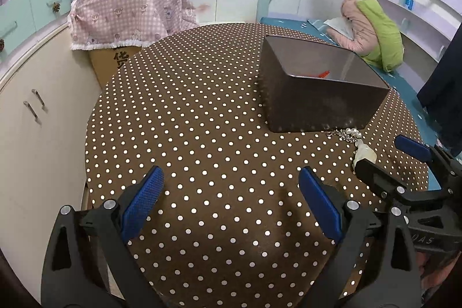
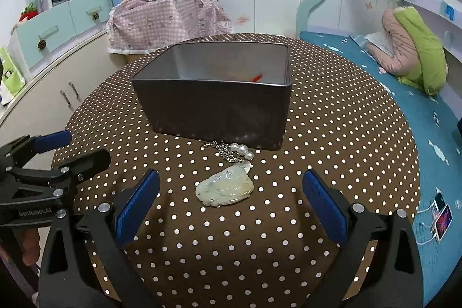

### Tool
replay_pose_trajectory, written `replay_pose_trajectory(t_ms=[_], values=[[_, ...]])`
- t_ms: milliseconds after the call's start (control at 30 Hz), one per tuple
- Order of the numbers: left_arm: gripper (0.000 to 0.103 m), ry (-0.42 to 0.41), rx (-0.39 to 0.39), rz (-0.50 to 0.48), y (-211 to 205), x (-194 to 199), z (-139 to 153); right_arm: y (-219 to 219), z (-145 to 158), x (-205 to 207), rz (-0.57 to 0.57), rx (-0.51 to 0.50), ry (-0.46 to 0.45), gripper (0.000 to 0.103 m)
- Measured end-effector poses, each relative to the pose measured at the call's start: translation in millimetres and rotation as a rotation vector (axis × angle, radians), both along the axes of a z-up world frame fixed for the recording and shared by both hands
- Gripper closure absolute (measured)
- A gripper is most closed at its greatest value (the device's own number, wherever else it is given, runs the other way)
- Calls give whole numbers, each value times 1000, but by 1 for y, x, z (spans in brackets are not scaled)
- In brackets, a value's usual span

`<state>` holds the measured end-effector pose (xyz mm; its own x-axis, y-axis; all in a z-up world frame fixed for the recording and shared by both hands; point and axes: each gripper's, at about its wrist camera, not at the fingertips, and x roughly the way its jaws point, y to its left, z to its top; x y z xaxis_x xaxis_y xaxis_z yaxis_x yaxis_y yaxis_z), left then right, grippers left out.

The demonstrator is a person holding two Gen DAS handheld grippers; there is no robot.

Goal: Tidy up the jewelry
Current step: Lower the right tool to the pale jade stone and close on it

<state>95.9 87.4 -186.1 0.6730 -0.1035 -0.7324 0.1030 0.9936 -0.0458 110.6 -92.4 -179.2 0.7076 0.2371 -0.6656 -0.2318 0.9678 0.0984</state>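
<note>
Jade pendant [image 2: 225,188]: lies on the polka-dot table [image 2: 332,140], its pearl chain [image 2: 235,150] touching the dark box [image 2: 213,106].
Right gripper [image 2: 231,210]: spread wide; straddle the stone, pinch its edges.
Left gripper [image 1: 231,207]: spread, empty.
Room: lift clear over the box rim; your left tool sits near.

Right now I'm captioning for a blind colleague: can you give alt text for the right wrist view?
A pale jade pendant with pearls and a chain lies on a polka-dot table, between the open right tongs and just in front of a dark box. The open left tongs sit at the left edge.
</note>
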Motion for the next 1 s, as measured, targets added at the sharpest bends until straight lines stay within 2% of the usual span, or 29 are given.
replay_pose_trajectory(t_ms=[100,167,233,433,533,600,800,1000], values=[[8,17,-15,4,3,1,-5,1,-3,0,-10,-28,1,12],[9,21,-20,1,3,2,-5,2,-8,1,-19,-30,19,24],[8,24,-25,2,4,2,-7,5,-14,4,-19,-37,41,30],[8,33,-41,0,3,4,-9,12,-18,1,-34,-92,3,47],[9,39,-45,-9,1,7,-9,17,-18,-3,-4,-100,-25,60],[9,41,-51,-21,-2,10,-9,18,-19,-4,-3,-112,-33,61],[9,54,-73,-57,-20,14,-8,9,-18,-4,-14,-57,-31,61],[9,65,-97,-106,-49,23,-1,-14,-11,-7,-63,-33,-75,61]])
